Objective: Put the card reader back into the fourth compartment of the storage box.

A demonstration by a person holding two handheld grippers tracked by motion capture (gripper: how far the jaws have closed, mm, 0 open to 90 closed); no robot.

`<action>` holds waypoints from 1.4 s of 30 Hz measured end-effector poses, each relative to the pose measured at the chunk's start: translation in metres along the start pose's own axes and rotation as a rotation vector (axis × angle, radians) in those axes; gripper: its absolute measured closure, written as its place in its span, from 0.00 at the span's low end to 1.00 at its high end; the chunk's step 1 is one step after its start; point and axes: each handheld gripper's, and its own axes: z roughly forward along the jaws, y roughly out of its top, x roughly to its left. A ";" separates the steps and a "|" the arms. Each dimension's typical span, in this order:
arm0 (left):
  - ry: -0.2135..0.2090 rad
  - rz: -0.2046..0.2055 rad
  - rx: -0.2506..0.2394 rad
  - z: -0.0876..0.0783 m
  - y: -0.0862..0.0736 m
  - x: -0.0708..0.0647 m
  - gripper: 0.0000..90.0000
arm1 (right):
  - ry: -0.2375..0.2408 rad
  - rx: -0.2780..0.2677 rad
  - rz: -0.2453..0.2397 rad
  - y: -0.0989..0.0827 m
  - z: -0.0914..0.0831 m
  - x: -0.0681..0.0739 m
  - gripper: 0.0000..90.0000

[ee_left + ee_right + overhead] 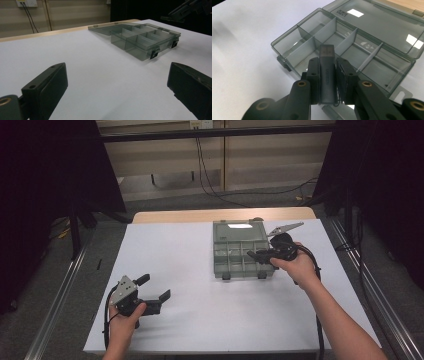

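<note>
On the white surface (200,320) the open box (352,47) lies at the right, directly under and ahead of the right claw (329,75), which clamps a dark slab (327,75) pointing lengthwise into a near compartment. The left claw (152,290) gapes empty, well apart at the near left.
</note>
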 end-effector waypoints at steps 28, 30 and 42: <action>-0.001 0.004 0.001 0.000 0.000 0.001 0.04 | -0.072 0.007 0.046 0.002 0.002 -0.018 0.82; -0.001 0.004 0.003 0.000 0.000 0.001 0.04 | -0.077 0.006 0.051 0.002 0.002 -0.019 0.82; -0.002 0.005 0.001 0.000 0.000 0.000 0.04 | -0.095 0.003 0.063 0.005 0.003 -0.024 0.82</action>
